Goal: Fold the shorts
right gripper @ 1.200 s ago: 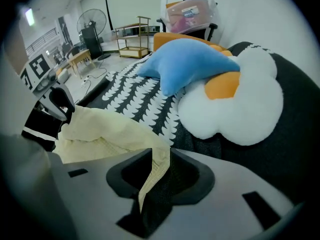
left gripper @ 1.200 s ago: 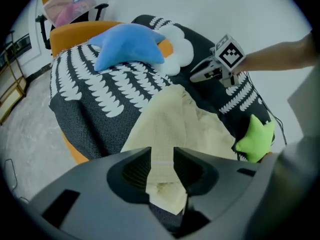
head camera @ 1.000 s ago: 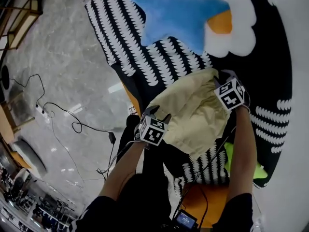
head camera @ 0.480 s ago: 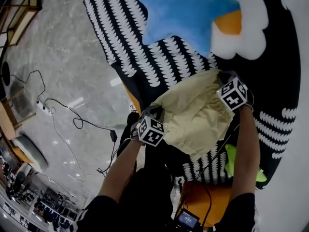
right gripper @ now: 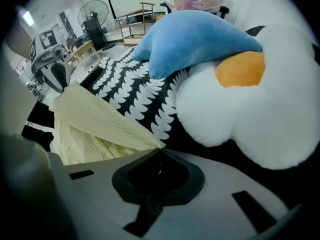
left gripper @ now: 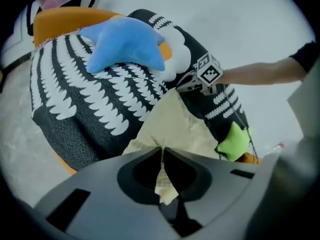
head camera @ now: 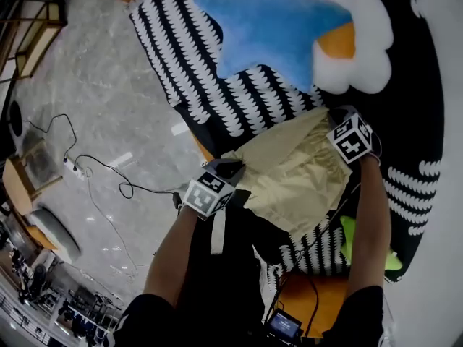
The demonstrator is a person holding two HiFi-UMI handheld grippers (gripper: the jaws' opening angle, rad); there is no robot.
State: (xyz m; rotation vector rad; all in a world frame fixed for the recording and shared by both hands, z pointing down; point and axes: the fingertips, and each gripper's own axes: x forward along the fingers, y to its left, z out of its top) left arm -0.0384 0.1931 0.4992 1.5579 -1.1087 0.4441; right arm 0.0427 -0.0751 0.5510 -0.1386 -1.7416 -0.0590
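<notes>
Top of blue star cushion off-frame

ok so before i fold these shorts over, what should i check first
1. Left gripper grip: ok, its jaws have just closed on the shorts' edge, with fabric pinched between them.
2. Right gripper grip: ok, its jaws have just closed on a corner of the shorts.
3. Shorts lying flat: not ok, wrinkled between the grippers.
4. Blue star cushion clear of the shorts: ok, it lies apart on the black-and-white cushion.
5. Green toy clear: cannot tell, it is close to the shorts' edge.
</notes>
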